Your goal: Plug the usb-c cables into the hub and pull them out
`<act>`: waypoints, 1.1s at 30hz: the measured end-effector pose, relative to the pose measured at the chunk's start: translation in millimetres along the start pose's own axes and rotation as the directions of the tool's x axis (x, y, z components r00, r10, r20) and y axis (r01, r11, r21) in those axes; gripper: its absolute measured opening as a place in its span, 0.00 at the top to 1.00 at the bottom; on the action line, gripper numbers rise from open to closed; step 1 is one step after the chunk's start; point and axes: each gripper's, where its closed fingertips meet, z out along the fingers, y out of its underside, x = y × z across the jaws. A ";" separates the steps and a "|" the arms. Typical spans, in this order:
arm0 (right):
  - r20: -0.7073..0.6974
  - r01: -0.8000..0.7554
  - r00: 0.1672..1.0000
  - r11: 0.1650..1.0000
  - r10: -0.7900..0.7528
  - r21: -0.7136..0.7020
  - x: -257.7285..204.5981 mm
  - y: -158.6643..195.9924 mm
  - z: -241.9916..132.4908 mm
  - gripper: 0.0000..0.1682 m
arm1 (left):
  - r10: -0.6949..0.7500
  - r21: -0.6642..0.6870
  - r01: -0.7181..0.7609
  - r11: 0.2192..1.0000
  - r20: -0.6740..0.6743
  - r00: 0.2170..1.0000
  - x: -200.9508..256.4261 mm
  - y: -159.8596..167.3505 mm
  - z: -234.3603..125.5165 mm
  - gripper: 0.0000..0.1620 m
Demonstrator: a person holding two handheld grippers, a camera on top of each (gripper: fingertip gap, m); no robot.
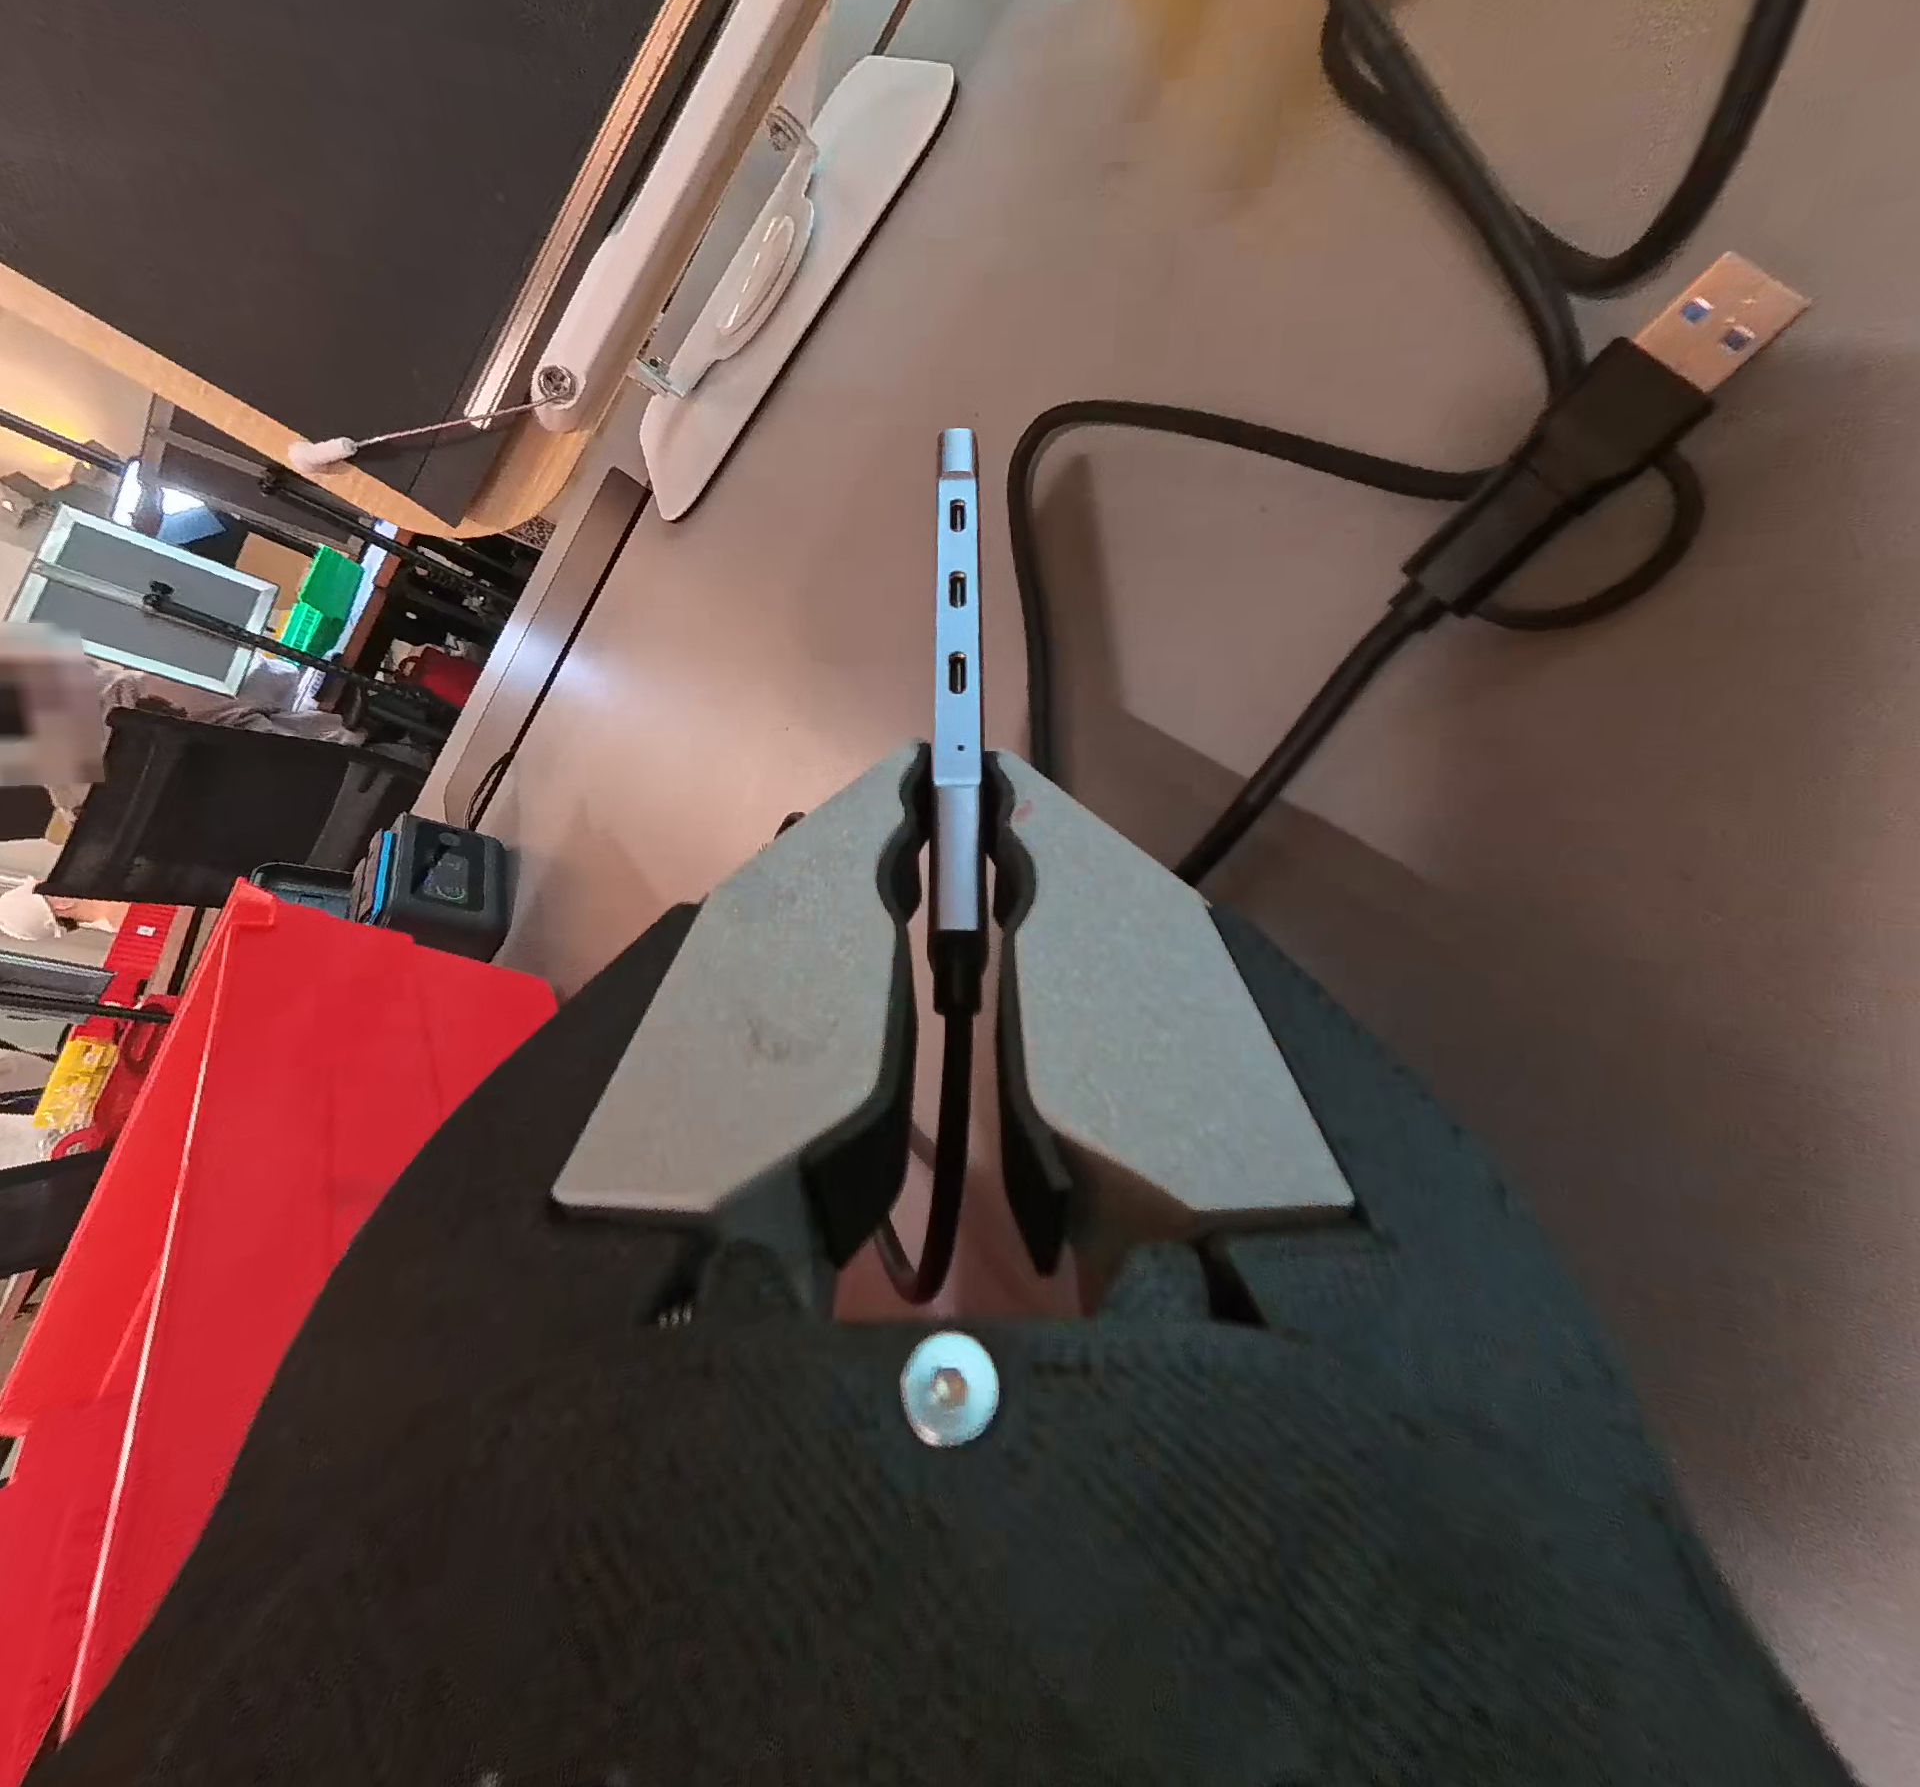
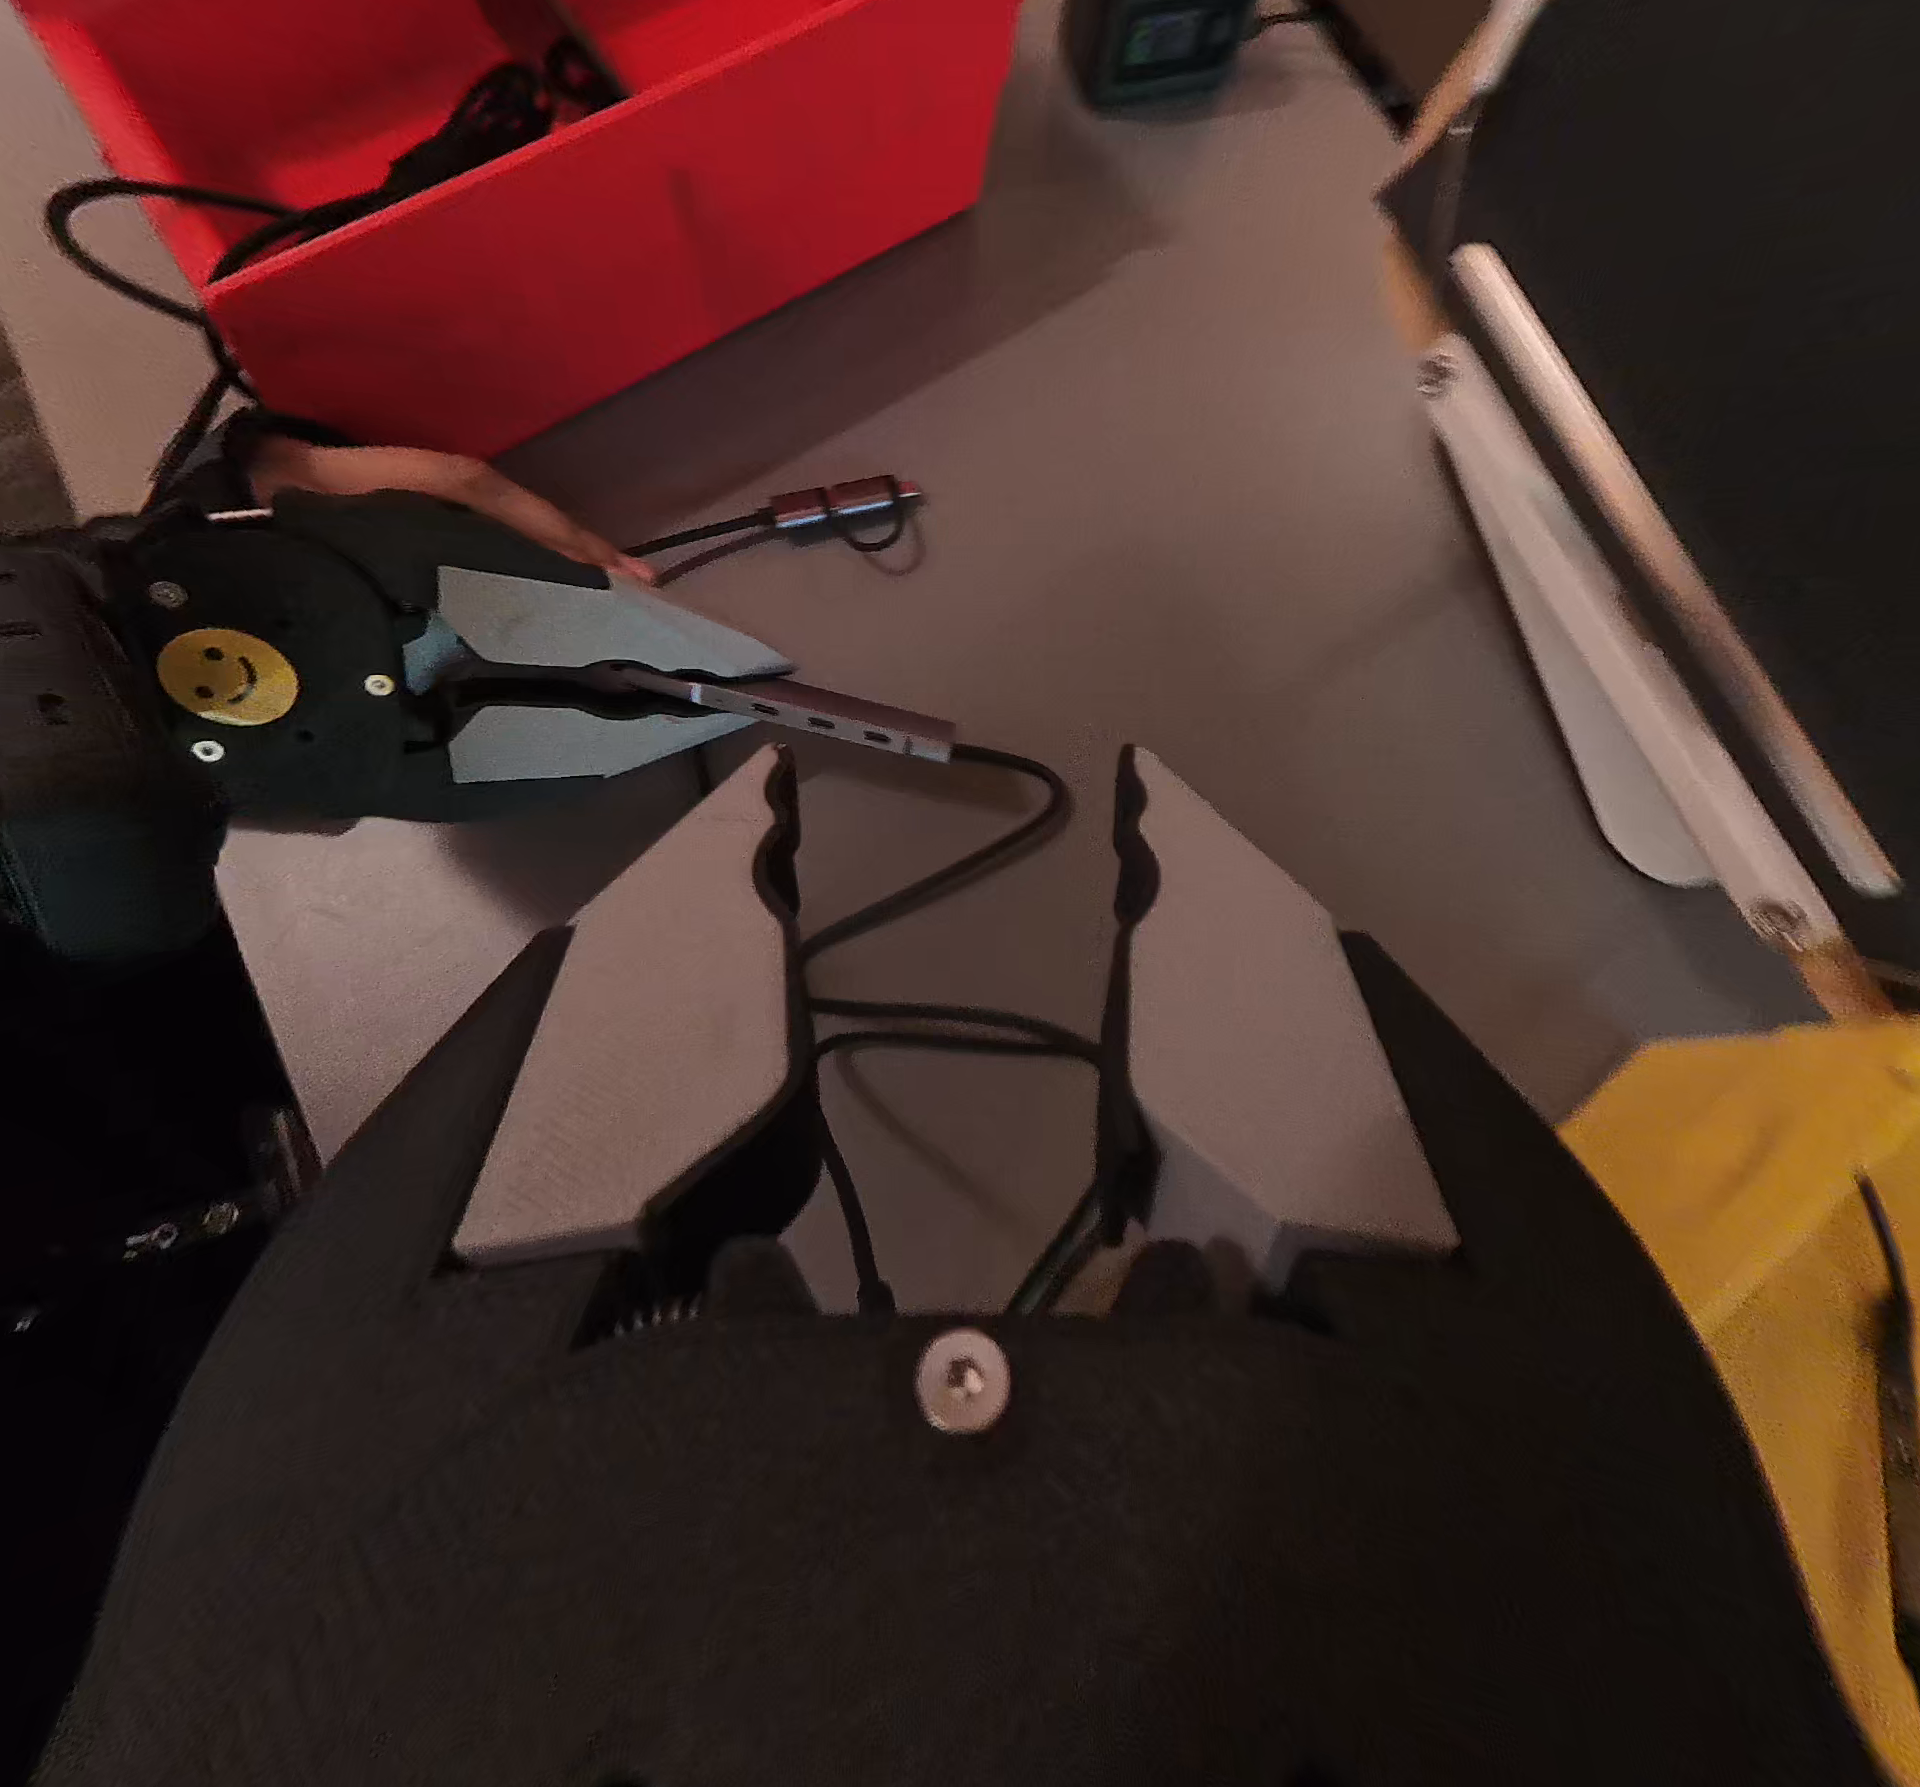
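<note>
My left gripper (image 1: 958, 769) is shut on the near end of a thin grey hub (image 1: 958, 615). The hub sticks out forward on edge, with three ports showing along its side. A black cable (image 1: 951, 1114) hangs back between the fingers. In the right wrist view the left gripper (image 2: 743, 693) holds the hub (image 2: 831, 714) above the table at left, and a black cable (image 2: 1039, 802) leaves the hub's free end. My right gripper (image 2: 953, 766) is open and empty, just below and right of the hub. A black cable's plug end (image 1: 1652, 387) lies on the table and also shows in the right wrist view (image 2: 847, 506).
A red bin (image 2: 623, 283) holding black cables stands beyond the left gripper. A black device (image 2: 1164, 23) sits behind it. A monitor with a white base (image 1: 800, 283) stands at the back. Loose black cable loops (image 2: 935, 1020) lie under my right gripper. A yellow object (image 2: 1766, 1270) is at right.
</note>
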 end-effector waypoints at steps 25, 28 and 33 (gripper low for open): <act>-0.154 -0.332 0.850 0.739 0.504 0.586 -6.2 114.3 -42.5 0.94 | -0.019 0.033 0.019 0.999 -0.006 1.000 -0.1 -5.8 -2.3 0.96; -0.130 -0.316 0.859 0.713 0.495 0.625 -10.7 102.0 -43.4 0.97 | -0.014 0.035 0.015 0.999 -0.015 1.000 1.8 -7.0 -1.7 0.96; -0.196 -0.103 0.964 0.932 0.180 0.347 -22.3 63.4 -10.7 0.98 | -0.019 0.047 0.020 0.999 -0.010 1.000 1.2 -9.9 -2.7 0.96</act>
